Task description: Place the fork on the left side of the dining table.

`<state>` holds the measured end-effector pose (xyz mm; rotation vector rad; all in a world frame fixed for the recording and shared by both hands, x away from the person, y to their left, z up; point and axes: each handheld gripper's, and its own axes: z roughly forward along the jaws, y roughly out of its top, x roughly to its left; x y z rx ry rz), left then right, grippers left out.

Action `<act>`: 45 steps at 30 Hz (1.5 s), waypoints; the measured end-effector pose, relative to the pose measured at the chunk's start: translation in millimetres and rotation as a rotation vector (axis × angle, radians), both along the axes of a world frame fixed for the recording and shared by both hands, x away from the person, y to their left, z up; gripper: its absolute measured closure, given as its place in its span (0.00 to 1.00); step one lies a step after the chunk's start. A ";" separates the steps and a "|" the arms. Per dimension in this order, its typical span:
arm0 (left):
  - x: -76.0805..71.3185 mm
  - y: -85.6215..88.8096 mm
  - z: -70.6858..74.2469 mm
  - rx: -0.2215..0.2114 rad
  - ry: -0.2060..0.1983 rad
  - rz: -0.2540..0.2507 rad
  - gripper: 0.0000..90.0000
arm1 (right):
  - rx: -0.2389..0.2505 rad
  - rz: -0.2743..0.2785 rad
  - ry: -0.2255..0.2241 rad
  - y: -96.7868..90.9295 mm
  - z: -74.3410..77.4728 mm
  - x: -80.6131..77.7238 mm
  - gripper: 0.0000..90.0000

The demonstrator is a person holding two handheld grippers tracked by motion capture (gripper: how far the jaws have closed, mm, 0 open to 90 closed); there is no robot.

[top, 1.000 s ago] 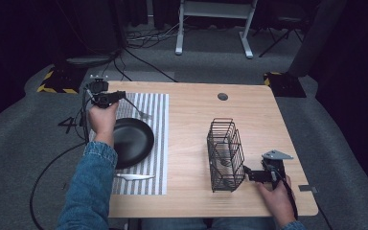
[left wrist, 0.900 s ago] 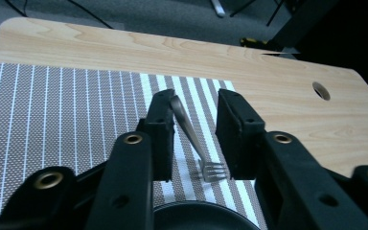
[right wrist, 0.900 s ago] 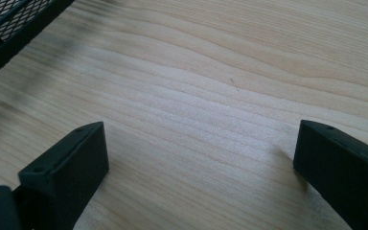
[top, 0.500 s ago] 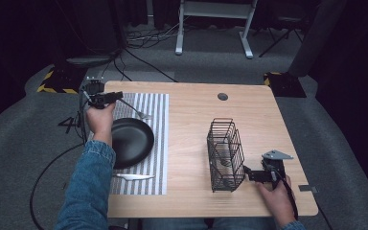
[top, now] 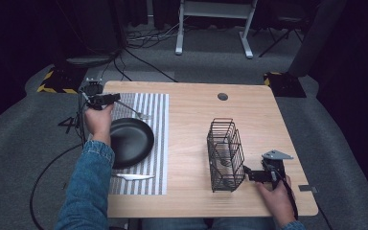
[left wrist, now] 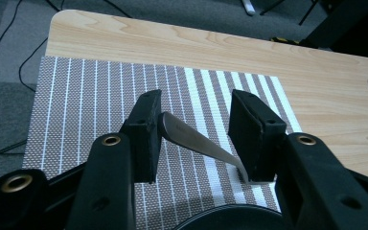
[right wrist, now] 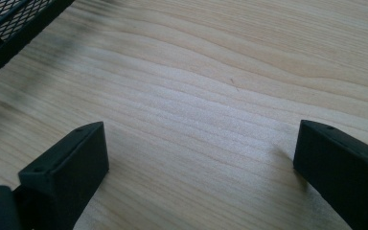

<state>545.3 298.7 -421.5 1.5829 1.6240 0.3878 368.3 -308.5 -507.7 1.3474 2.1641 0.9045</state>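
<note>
A silver utensil [top: 136,112] lies on the striped placemat [top: 155,143] near its far left corner. My left gripper [top: 111,98] hovers low over its handle. In the left gripper view the handle [left wrist: 196,140] runs slantwise between the jaws of the left gripper [left wrist: 196,108], its end beside the left pad. The jaws have just been opening and stand apart without pressing on it. My right gripper [top: 249,173] rests open by the wire basket [top: 225,154]. The right gripper view shows the right gripper [right wrist: 196,158] with only bare wood between its wide jaws.
A black pan [top: 130,141] sits on the placemat in front of the left hand. A second silver utensil [top: 133,177] lies near the mat's front edge. A round cable hole [top: 223,96] is at the table's back. The basket's corner [right wrist: 9,24] is just ahead of the right jaws.
Almost nothing differs in the high view: the left hand stays over the mat's far left corner and the right hand keeps still by the basket.
</note>
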 end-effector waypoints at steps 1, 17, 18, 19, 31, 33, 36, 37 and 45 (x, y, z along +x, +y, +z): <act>0.5 1.1 -0.7 -0.002 0.004 0.002 0.61 | 0.000 0.000 0.000 0.0 0.0 0.0 0.05; 4.8 9.7 -13.5 -0.015 0.031 0.028 0.58 | 0.000 0.000 0.000 0.0 0.0 0.0 0.05; 5.1 10.9 -14.8 -0.012 0.034 0.029 0.58 | 0.000 0.000 0.000 0.0 0.0 0.0 0.05; 5.1 10.9 -14.8 -0.012 0.034 0.029 0.58 | 0.000 0.000 0.000 0.0 0.0 0.0 0.05; 4.9 19.2 -29.0 -0.027 0.074 0.046 0.57 | 0.000 0.000 0.000 0.0 0.0 0.0 0.05; 4.6 19.8 -30.4 -0.029 0.078 0.048 0.57 | 0.000 0.000 0.000 0.0 0.0 0.0 0.05; 4.7 20.3 -31.9 -0.037 0.082 0.048 0.56 | 0.000 0.000 0.000 0.0 0.0 0.0 0.05; 4.7 20.2 -32.2 -0.036 0.082 0.049 0.56 | 0.000 0.000 0.000 0.0 0.0 0.0 0.05; 7.3 16.4 -36.7 -0.035 0.096 0.029 0.56 | 0.000 0.000 0.000 0.0 0.0 0.0 0.05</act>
